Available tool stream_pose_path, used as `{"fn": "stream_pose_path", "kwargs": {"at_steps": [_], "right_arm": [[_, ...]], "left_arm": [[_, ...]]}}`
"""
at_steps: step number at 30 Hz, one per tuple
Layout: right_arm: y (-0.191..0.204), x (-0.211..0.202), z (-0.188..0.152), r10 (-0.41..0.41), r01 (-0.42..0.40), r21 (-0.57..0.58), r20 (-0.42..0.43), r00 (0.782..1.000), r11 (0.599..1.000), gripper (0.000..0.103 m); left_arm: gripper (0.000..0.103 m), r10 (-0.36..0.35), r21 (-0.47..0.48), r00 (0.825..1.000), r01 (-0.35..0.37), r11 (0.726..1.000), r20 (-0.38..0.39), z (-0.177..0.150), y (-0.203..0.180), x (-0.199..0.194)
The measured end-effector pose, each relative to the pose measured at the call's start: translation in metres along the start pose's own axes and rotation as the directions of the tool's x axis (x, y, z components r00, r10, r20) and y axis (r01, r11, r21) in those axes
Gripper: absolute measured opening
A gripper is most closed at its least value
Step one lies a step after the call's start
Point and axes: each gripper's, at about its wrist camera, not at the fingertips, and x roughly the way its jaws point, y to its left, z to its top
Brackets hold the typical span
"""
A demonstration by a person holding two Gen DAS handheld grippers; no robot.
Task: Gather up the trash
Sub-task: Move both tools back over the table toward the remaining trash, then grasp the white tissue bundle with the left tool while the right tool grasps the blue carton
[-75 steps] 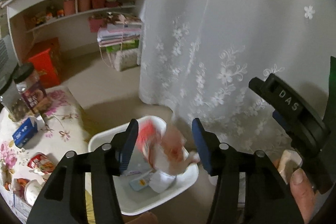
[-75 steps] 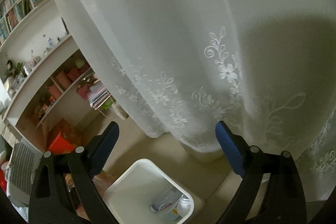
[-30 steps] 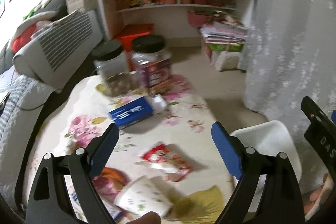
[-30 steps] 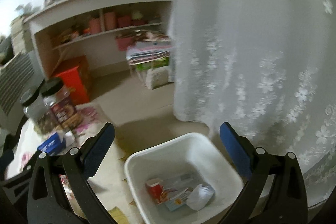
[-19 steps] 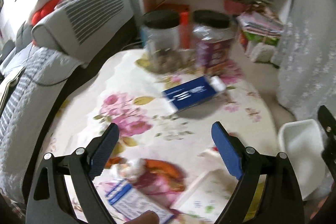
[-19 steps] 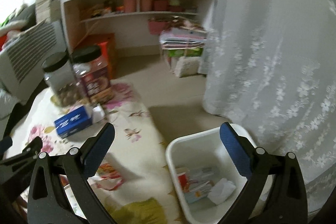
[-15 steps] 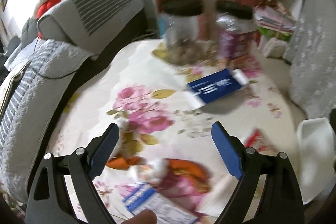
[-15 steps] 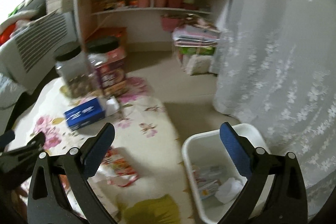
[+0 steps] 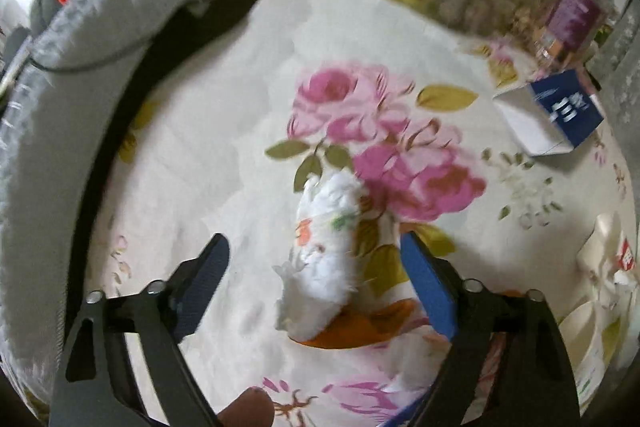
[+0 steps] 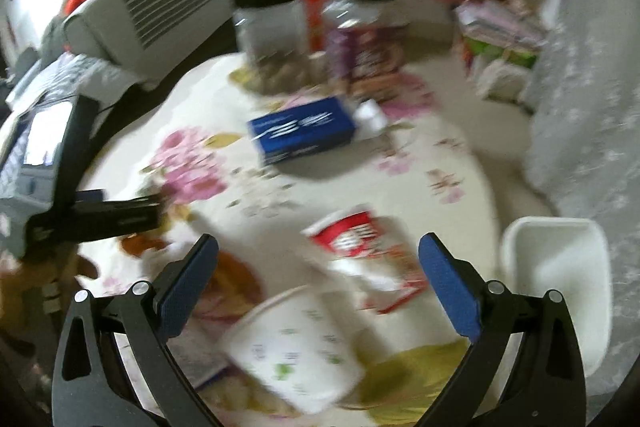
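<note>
Crumpled tissue point(image 9: 326, 259), one piece, lies between the closing left hand-held gripper point(image 9: 316, 277) pads, untouched.

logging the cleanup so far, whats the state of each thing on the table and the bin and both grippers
left gripper: jaws closing around the crumpled tissue, pads not yet on it
crumpled tissue: lying on the tablecloth
right gripper: open, empty, above the table
red snack wrapper: flat on the table
paper cup: tipped on its side
blue box: lying flat
two jars: upright, lids on
white bin: beside the table, contents hidden
</note>
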Motion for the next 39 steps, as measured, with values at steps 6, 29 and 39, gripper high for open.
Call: {"fn": "stream_pose_path", "kwargs": {"at_steps": [6,29,39], "right_arm": [[0.047,0.023,0.002,0.114,-0.125,-0.096,-0.111,0.987,0.987,0.096],[0.130,0.062,-0.056,0.164,-0.320,-0.376,-0.392,0.905,0.869,0.056],[0.118,0.013,-0.029,0.260,-0.329,-0.316,-0.241,0.935,0.890,0.056]], "left_arm": [[0.052,-0.108,0.007,0.993,0.109,0.994,-0.052,-0.005,0.020,0.017],[0.027,-0.291,-0.119,0.952,0.302,0.946,0.096,-0.012,0.084,-0.032],[0.027,-0.264,-0.141,0.954,0.284,0.949,0.142,-0.017,0.088,-0.045]]}}
